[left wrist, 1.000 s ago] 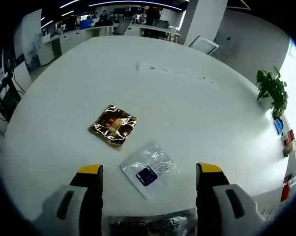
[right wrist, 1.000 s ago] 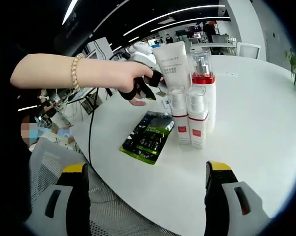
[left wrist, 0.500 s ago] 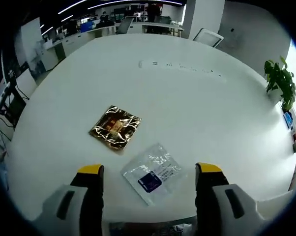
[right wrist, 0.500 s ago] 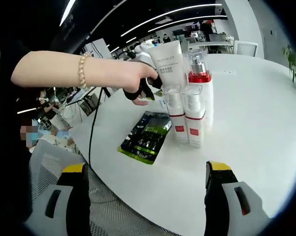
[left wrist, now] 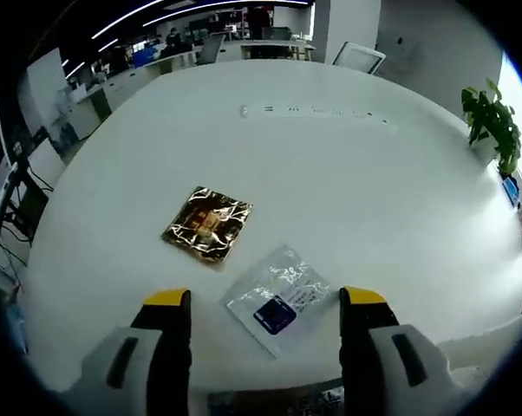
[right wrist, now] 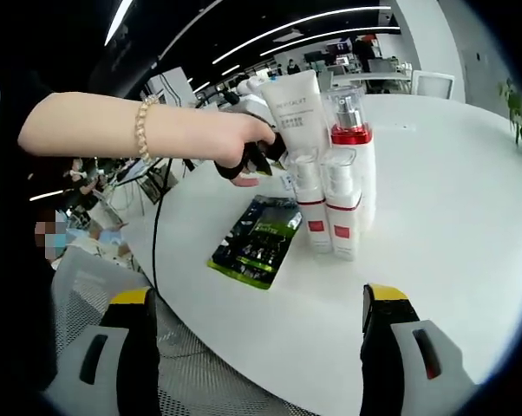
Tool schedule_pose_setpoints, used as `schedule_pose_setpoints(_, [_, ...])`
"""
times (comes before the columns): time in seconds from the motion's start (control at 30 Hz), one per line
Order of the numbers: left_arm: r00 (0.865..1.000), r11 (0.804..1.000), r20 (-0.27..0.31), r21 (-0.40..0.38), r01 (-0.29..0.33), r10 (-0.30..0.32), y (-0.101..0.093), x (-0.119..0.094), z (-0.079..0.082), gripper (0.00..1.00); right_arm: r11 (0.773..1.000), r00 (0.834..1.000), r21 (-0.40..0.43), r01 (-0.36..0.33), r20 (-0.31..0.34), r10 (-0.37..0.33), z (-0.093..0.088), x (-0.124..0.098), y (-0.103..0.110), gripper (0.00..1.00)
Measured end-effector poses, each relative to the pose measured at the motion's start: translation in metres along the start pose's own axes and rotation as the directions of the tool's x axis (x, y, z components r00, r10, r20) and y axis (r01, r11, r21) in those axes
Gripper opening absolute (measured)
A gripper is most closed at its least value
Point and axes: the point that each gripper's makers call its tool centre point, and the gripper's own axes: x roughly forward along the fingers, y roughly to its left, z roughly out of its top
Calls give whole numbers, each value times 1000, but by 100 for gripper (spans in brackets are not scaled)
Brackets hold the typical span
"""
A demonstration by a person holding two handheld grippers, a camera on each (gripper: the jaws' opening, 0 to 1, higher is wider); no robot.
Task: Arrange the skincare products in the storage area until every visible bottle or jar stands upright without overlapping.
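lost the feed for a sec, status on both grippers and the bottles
Left gripper open, empty, over clear sachet; gold sachet beyond. Right gripper open, empty. Bottles and tube upright, clustered. Green sachet flat beside them.

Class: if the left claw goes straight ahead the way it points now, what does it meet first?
Probably the clear sachet with the blue label, lying flat on the white table between the open left claw; depth is uncertain.

Dark printed packet (left wrist: 278,401) running off the bottom edge between the left hand-held gripper's jaws, its lettering unreadable, white tube (right wrist: 297,108) partly hiding behind the red-capped pump bottle (right wrist: 355,147), print on the silver sachet (left wrist: 280,300) too small to read
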Motion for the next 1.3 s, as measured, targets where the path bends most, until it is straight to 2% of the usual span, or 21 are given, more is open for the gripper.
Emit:
schedule_pose_setpoints(0.37, [999, 999, 39, 35, 23, -24, 13, -1, 3, 45, 1000, 1000, -7, -4, -7, 4, -1, 1, 1, 98])
schedule_pose_setpoints(0.47, [998, 998, 54, 52, 32, -35, 14, -1, 5, 37, 1000, 1000, -8, -4, -11, 4, -2, 1, 1, 97])
schedule_pose_setpoints(0.7, [995, 995, 83, 81, 56, -63, 15, -3, 6, 36, 1000, 1000, -7, -4, -13, 4, -2, 1, 1, 97])
schedule_pose_setpoints(0.93, [991, 994, 95, 62, 88, -93, 11, 0, 8, 36, 1000, 1000, -8, -4, -16, 4, -3, 1, 1, 97])
schedule_pose_setpoints(1.3, [983, 989, 127, 86, 123, -133, 14, 4, 14, 36, 1000, 1000, -15, -8, -17, 8, -3, 1, 2, 97])
